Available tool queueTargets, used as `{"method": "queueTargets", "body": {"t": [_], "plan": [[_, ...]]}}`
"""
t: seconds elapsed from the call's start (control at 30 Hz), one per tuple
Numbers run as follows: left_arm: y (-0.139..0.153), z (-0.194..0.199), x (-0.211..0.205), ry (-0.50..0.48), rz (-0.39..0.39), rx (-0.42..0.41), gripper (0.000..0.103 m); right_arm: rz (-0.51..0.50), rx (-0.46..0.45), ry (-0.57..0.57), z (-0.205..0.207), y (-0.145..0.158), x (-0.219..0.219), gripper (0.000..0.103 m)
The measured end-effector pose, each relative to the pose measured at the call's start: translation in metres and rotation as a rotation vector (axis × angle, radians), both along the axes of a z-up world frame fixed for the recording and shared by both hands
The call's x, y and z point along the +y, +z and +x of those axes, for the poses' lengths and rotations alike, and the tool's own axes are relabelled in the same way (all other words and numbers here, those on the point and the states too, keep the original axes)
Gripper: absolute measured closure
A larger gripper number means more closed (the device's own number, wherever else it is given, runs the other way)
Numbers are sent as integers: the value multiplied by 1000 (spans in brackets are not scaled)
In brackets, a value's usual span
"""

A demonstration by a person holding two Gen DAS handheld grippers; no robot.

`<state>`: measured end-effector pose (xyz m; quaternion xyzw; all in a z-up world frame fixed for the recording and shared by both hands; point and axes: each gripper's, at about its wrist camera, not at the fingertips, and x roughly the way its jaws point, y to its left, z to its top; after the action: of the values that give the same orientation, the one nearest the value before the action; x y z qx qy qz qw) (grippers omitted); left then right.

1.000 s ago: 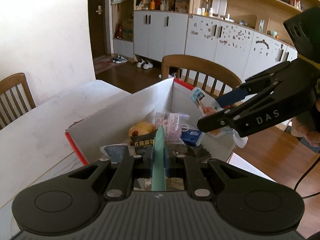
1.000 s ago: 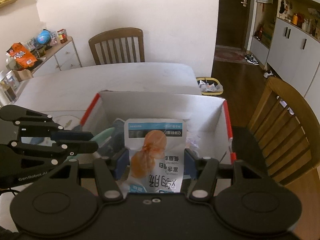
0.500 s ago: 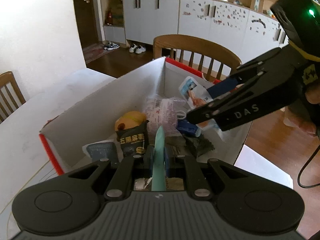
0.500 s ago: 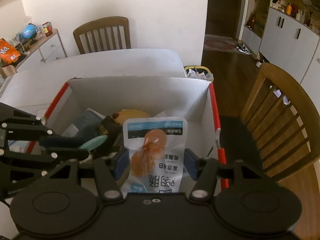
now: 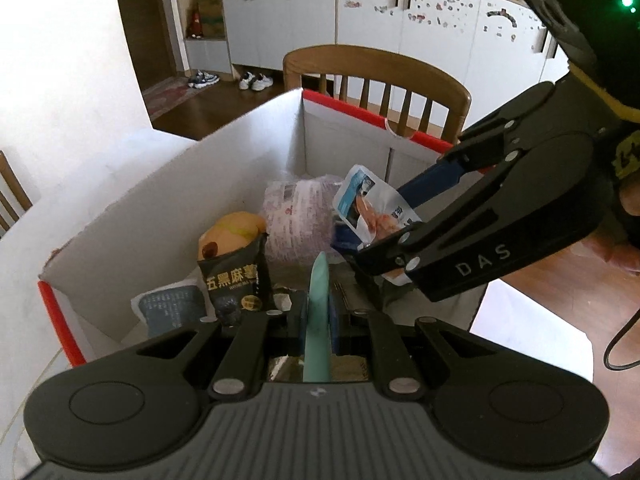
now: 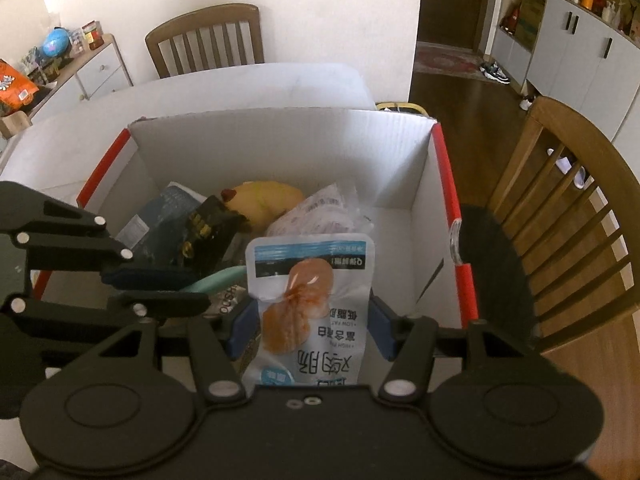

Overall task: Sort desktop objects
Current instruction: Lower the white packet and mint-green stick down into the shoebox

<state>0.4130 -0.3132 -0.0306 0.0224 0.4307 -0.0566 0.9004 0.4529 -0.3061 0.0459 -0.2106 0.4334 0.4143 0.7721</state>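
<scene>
Both grippers hold items over the white cardboard box with red edges point(image 6: 280, 148)

The left gripper point(image 5: 318, 320) pinches a slim mint-green plastic piece point(image 5: 318, 304) tight; the right gripper point(image 6: 308, 320) grips a white-and-blue snack pouch point(image 6: 310, 300) above a black snack bag point(image 5: 236, 280), a yellow plush toy point(image 6: 266, 198) and a pinkish plastic packet point(image 5: 300, 212) lying in the box

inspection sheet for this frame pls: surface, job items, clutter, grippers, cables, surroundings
Surface: white table, bare where visible.
Job's things: white cardboard box with red edges; mint green tool; chicken snack pouch.
Clutter: in box, black snack bag, yellow item, pink packet.
Grippers: left gripper shut on the tool; right gripper shut on the pouch; both over the box.
Cables: black cable at right.
Surroundings: wooden chair, white cabinets.
</scene>
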Motion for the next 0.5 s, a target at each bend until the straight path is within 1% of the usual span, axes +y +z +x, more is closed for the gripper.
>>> {"method": "queueTargets", "body": {"t": [0.3,0.5], "plan": [[-9,4,8,15,-32,47,93,-5,3,-6,0,-5,5,44],[-12,6,8,3,-31,67,93,-21,6,-3,-1,-11,9,44]]}}
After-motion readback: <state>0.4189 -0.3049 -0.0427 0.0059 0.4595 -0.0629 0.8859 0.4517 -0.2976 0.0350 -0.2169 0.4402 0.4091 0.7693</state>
